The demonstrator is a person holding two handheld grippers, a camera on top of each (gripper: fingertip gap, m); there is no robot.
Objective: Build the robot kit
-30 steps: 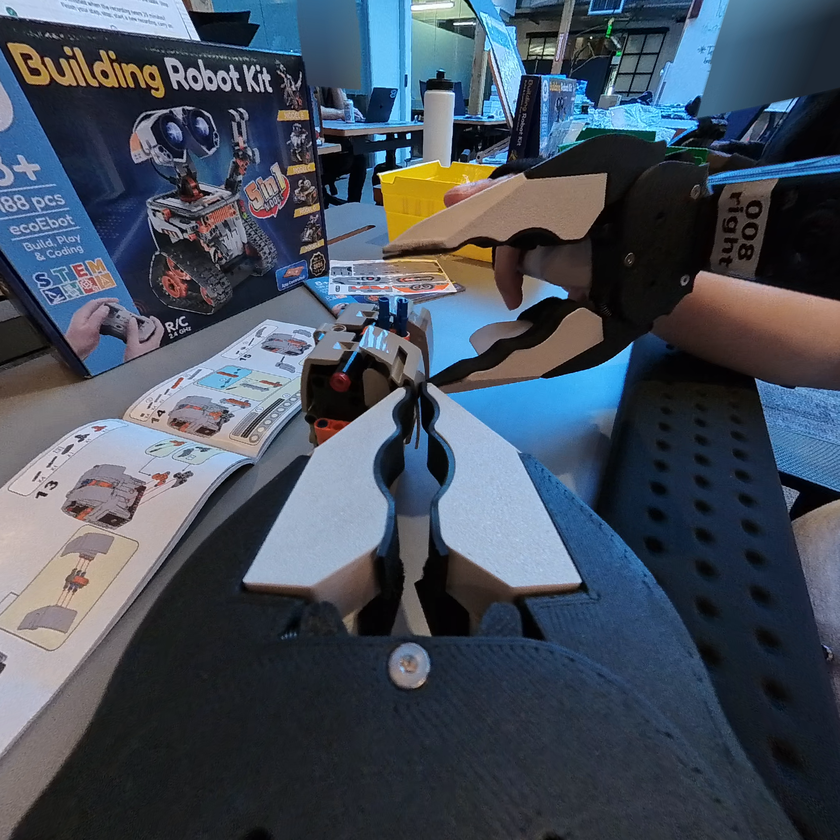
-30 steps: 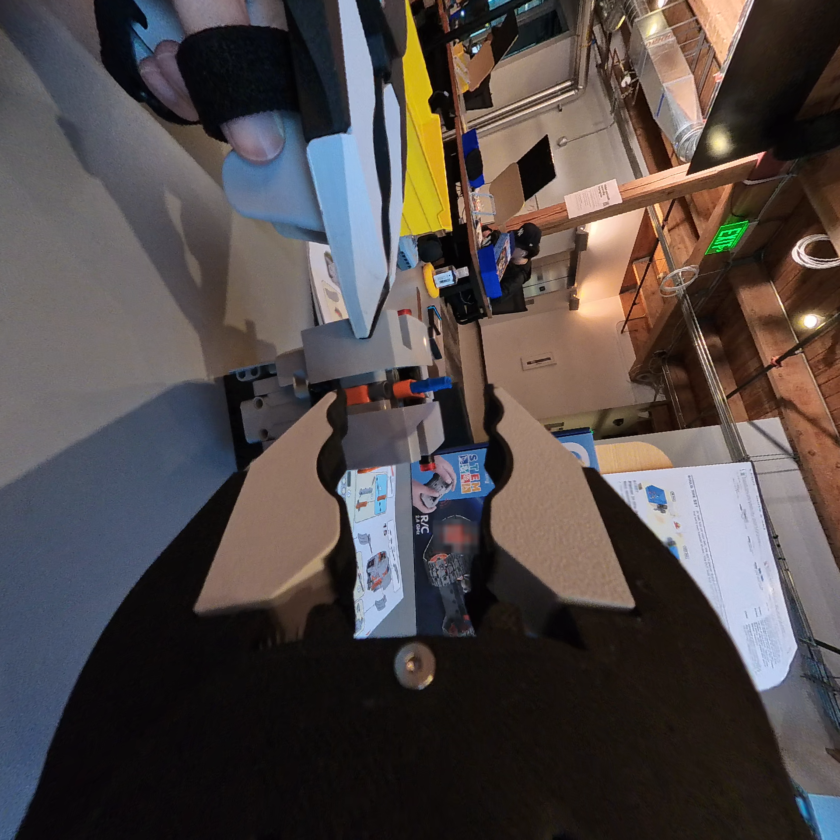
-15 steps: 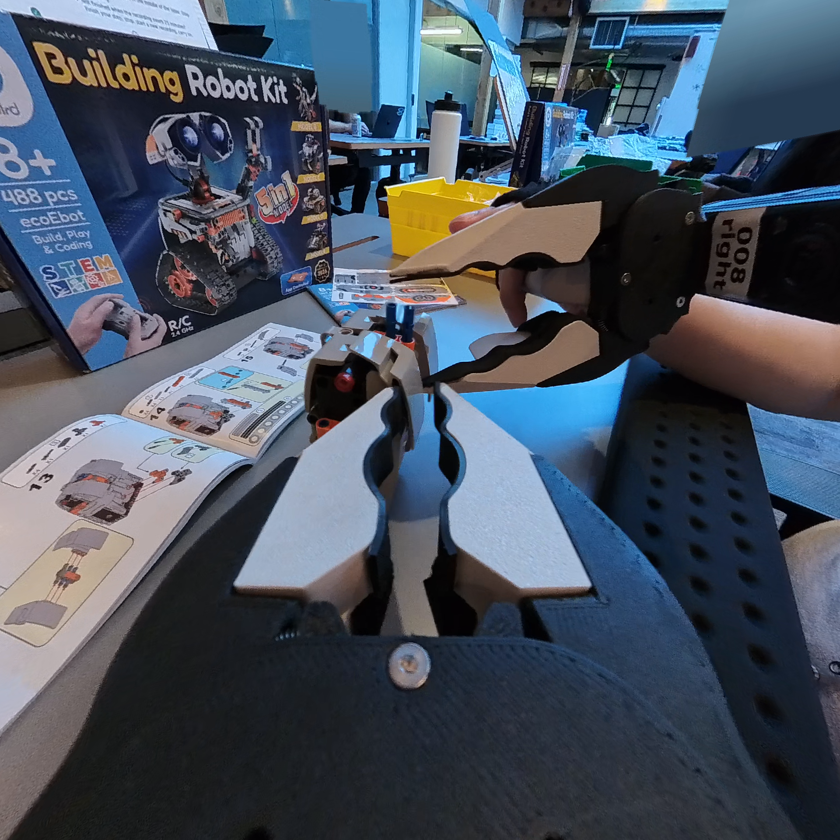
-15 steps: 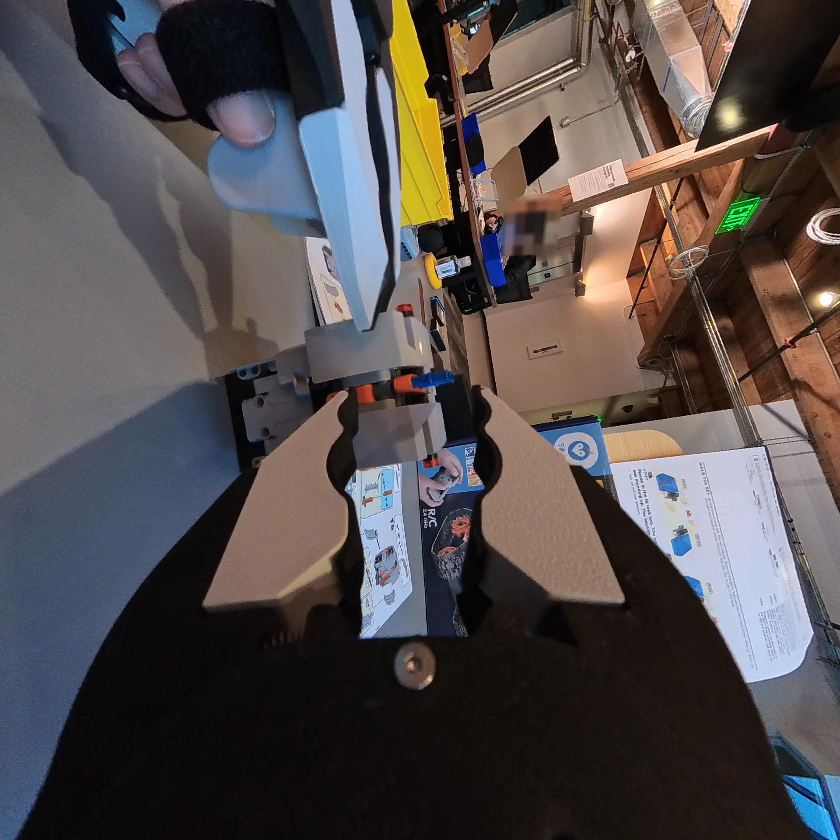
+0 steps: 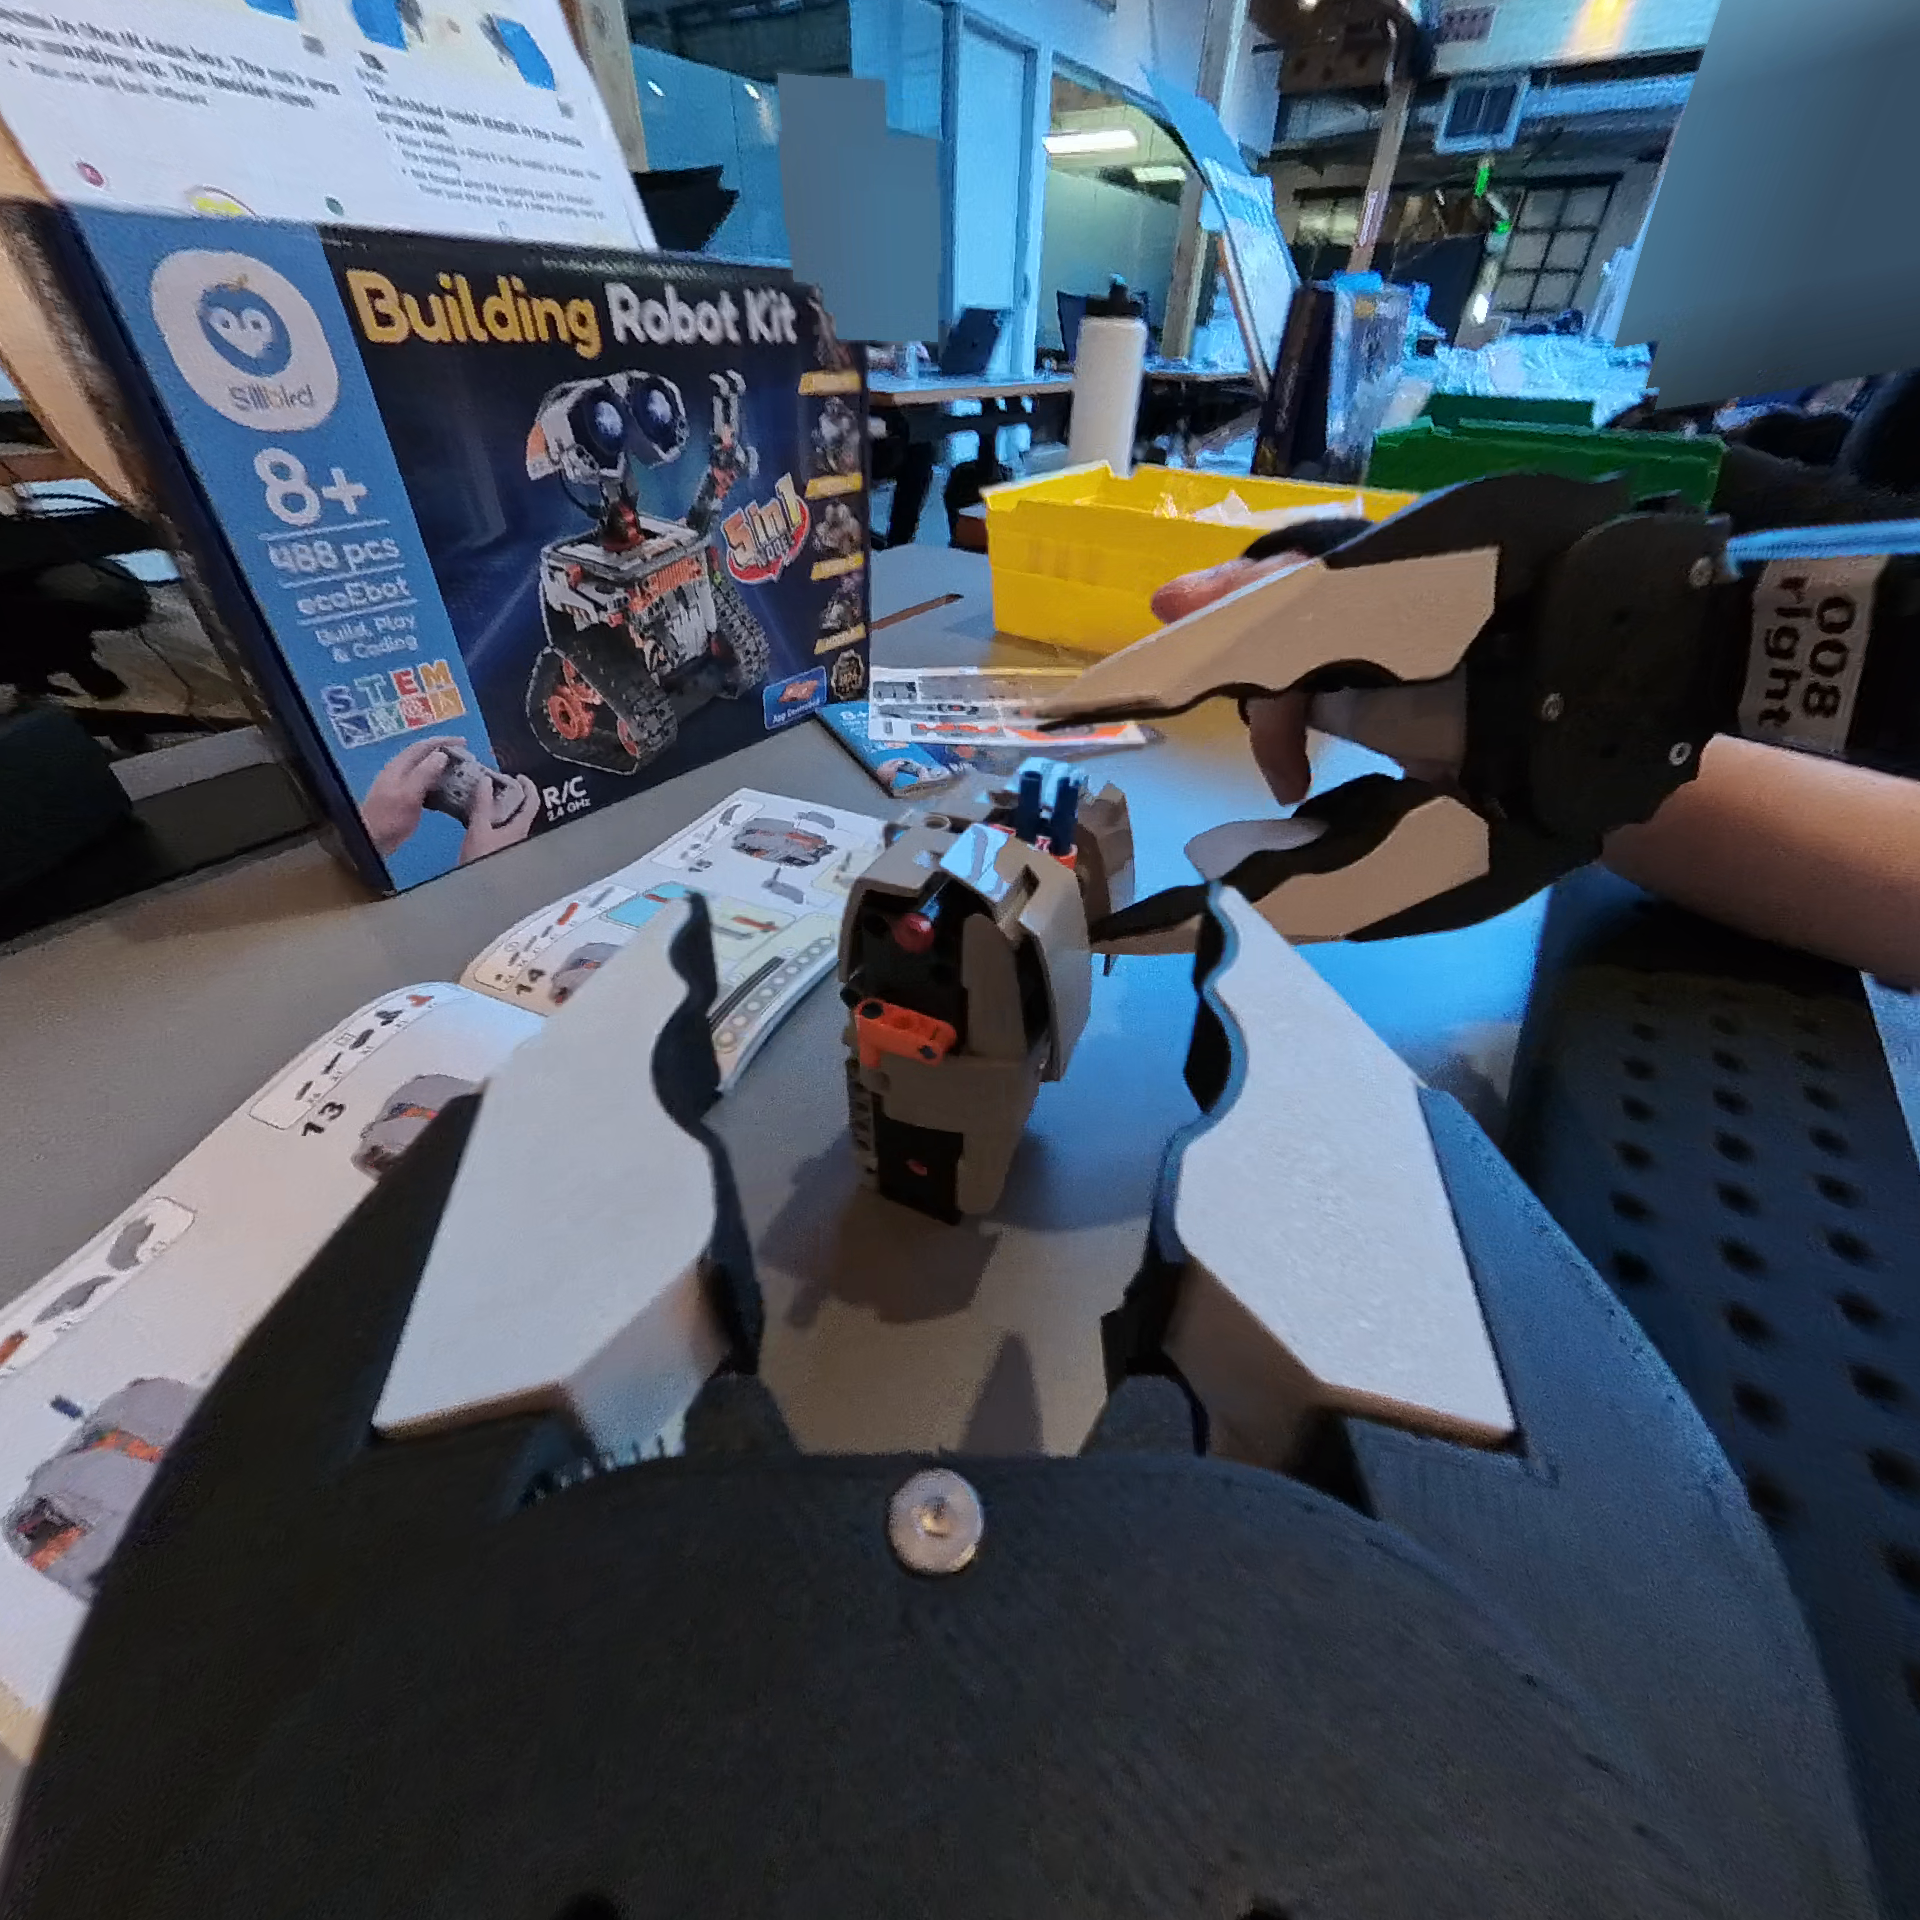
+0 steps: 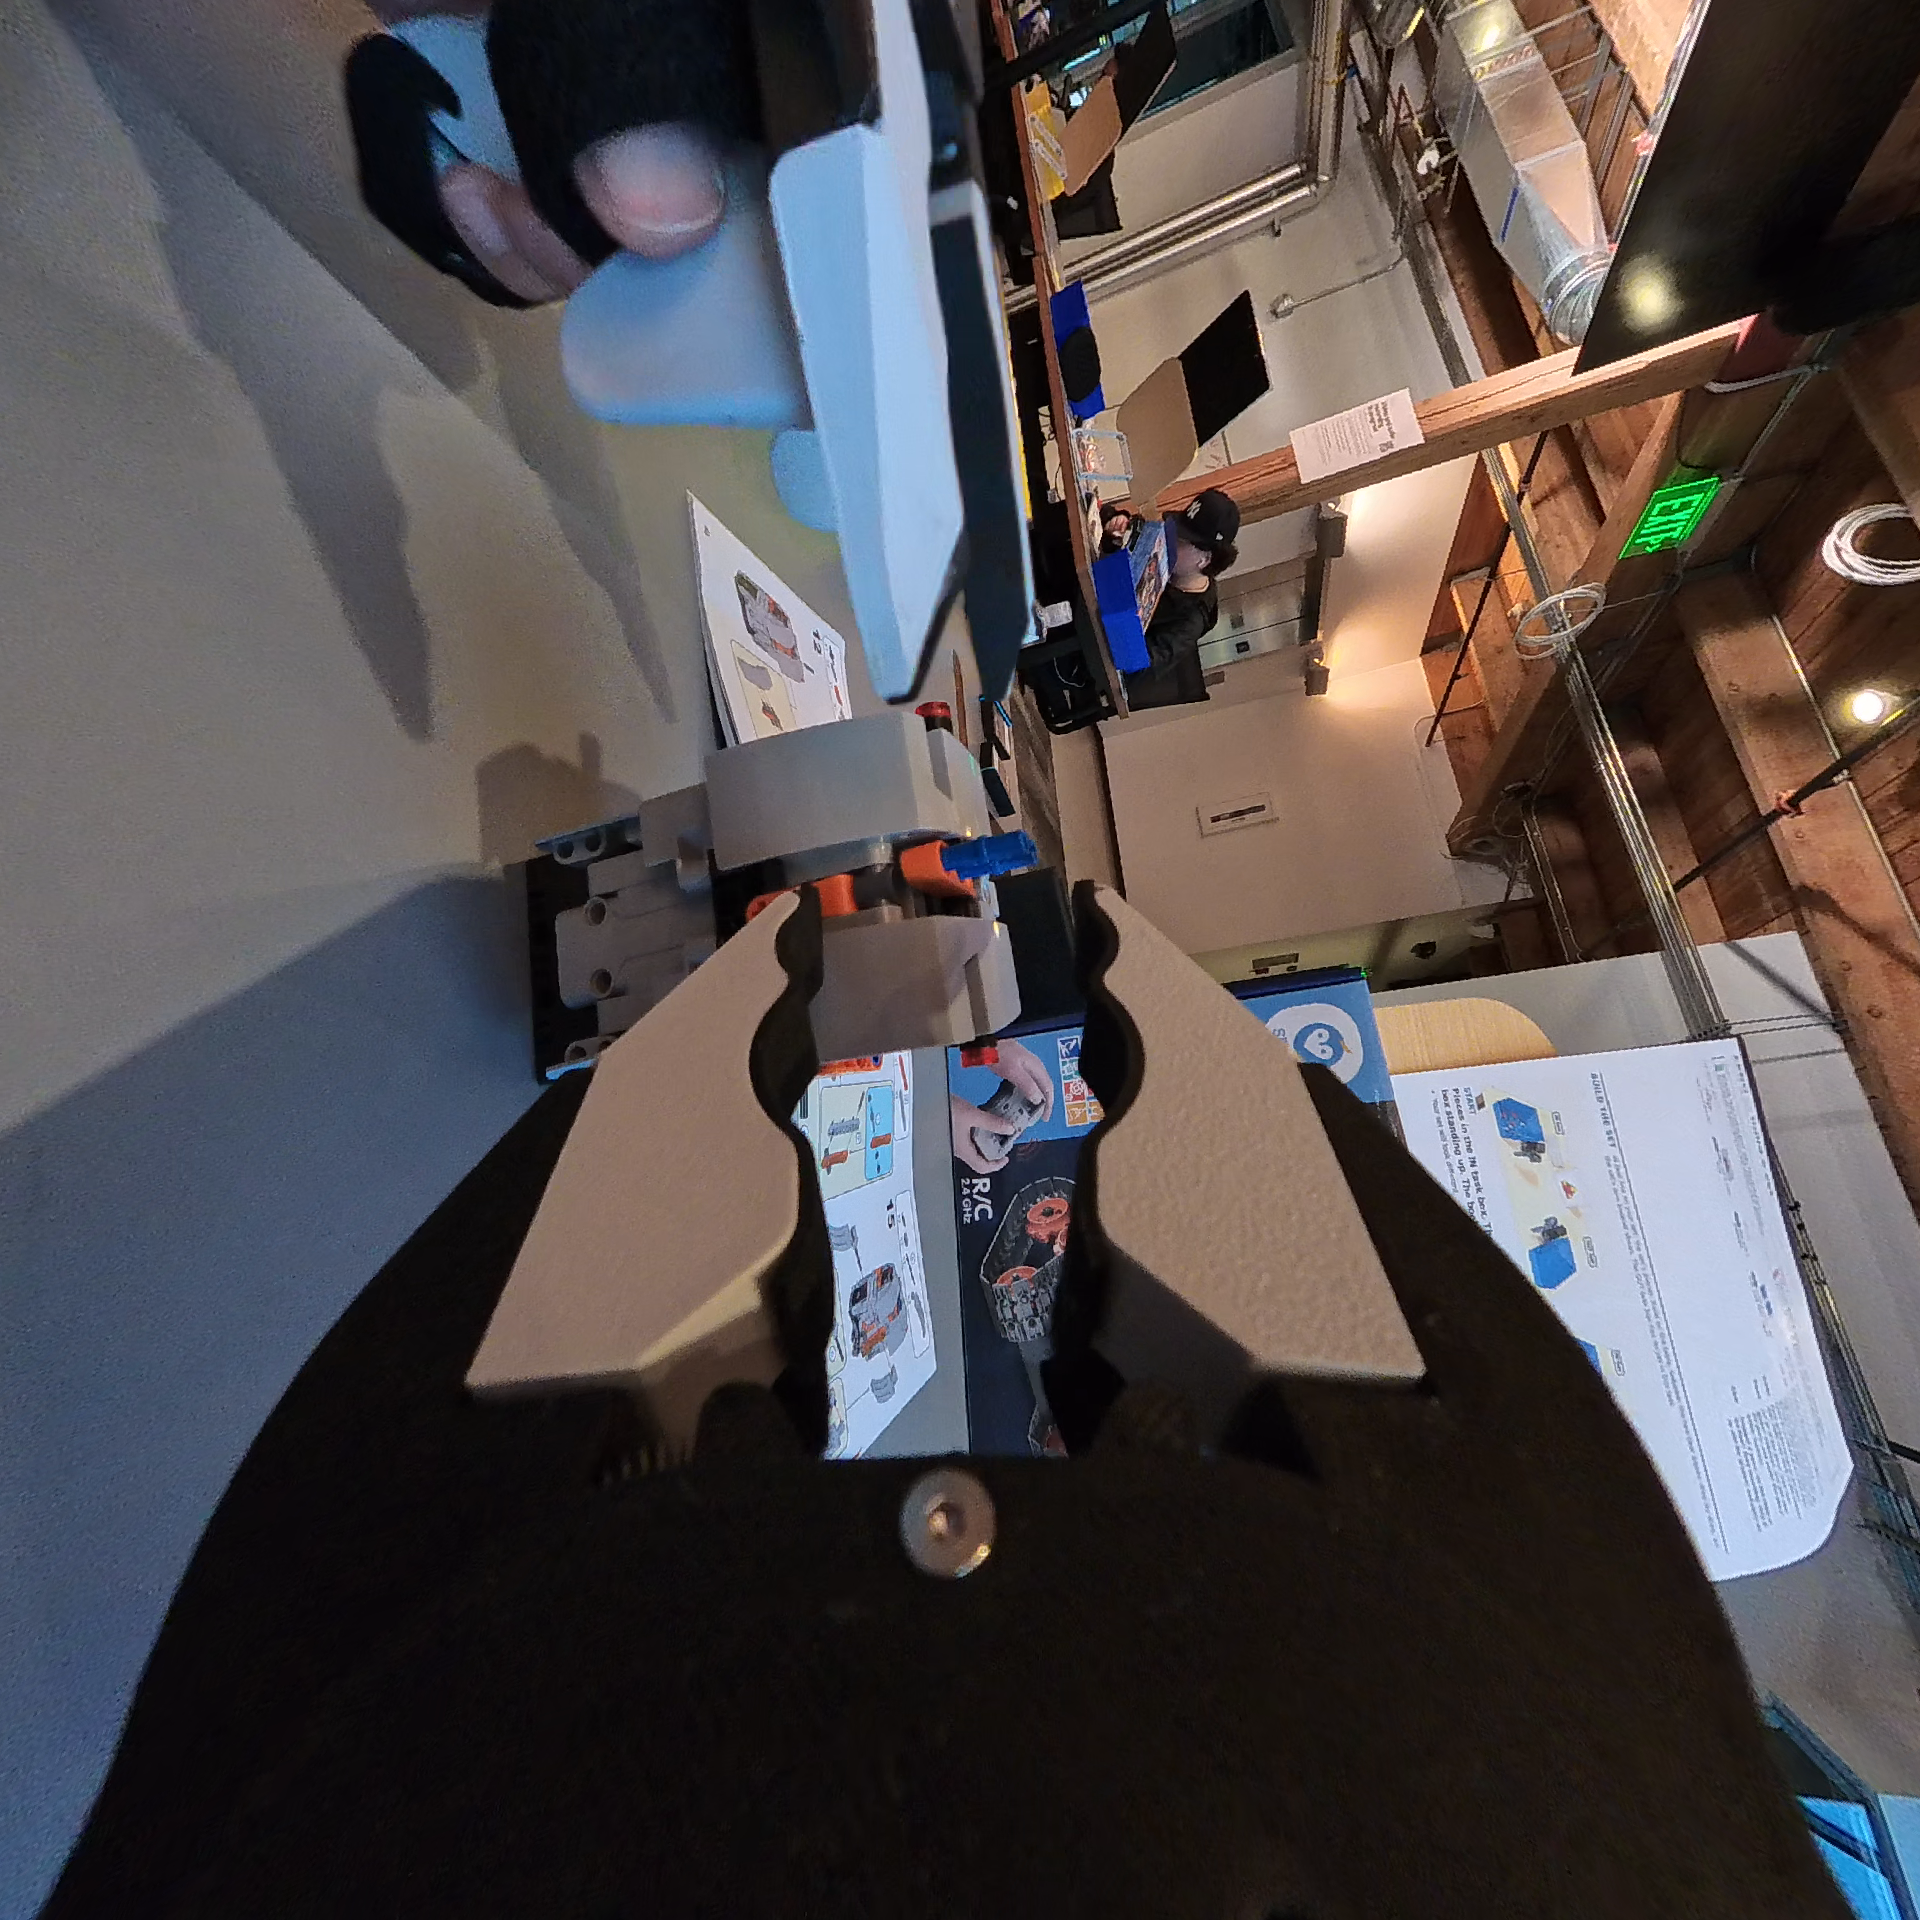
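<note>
A small grey, black and orange brick assembly point(image 5: 956, 1029) with blue pins on top stands on the grey table point(image 5: 187, 997). My left gripper point(image 5: 951, 914) is open wide and empty, one finger on each side of the assembly, not touching it. My right gripper point(image 5: 1081, 821) reaches in from the right, open, with its lower fingertip close to the assembly's right side. In the right wrist view, which is rolled sideways, the right gripper point(image 6: 935, 909) is open with the assembly point(image 6: 831, 862) just past its fingertips. The left gripper point(image 6: 894, 416) hangs above.
An open instruction booklet point(image 5: 312, 1091) lies left of the assembly. A blue robot kit box point(image 5: 468, 540) stands behind it. A yellow bin point(image 5: 1091, 551), a leaflet point(image 5: 987, 707) and a white bottle point(image 5: 1107, 384) are farther back. A black perforated surface point(image 5: 1714, 1195) lies at right. Left and right tips are no more than a few centimetres apart.
My left gripper has opened, let go of the assembly and drawn back a little. The assembly now stands alone on the table. The right gripper stays open beside it.
</note>
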